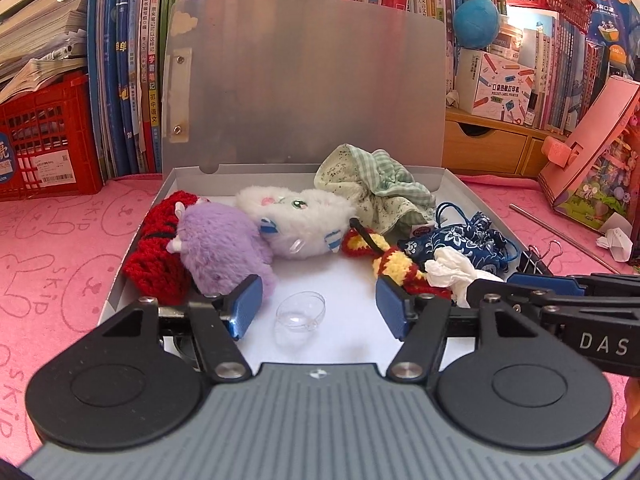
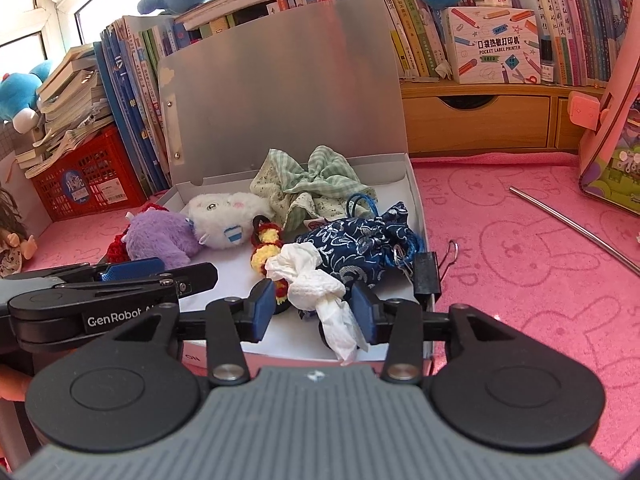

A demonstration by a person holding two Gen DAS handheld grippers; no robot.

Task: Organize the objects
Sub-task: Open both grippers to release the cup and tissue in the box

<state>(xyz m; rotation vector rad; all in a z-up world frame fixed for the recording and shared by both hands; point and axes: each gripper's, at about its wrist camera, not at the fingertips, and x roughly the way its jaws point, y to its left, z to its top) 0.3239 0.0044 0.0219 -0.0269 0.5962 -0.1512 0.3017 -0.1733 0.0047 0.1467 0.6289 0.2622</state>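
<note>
An open grey box (image 1: 138, 220) (image 2: 418, 200) with its lid up holds a purple plush (image 1: 224, 248) (image 2: 160, 236), a white plush cat (image 1: 300, 216) (image 2: 228, 216), a red knit piece (image 1: 156, 248), green cloth (image 1: 372, 188) (image 2: 316, 188), a red-yellow crochet piece (image 1: 384, 256) (image 2: 266, 248), a blue floral pouch (image 1: 460, 240) (image 2: 360, 240) and a crumpled white tissue (image 1: 452, 272) (image 2: 312, 280). My left gripper (image 1: 318, 308) is open over a clear plastic dome (image 1: 300, 312) on the box floor. My right gripper (image 2: 314, 308) is open, its fingers on either side of the tissue.
A black binder clip (image 1: 538, 262) (image 2: 430, 276) sits at the box's right edge. A metal rod (image 2: 572, 224) lies on the pink mat (image 2: 520, 260). A pink toy box (image 1: 592, 152), a red crate (image 1: 44, 140) and shelves of books stand around.
</note>
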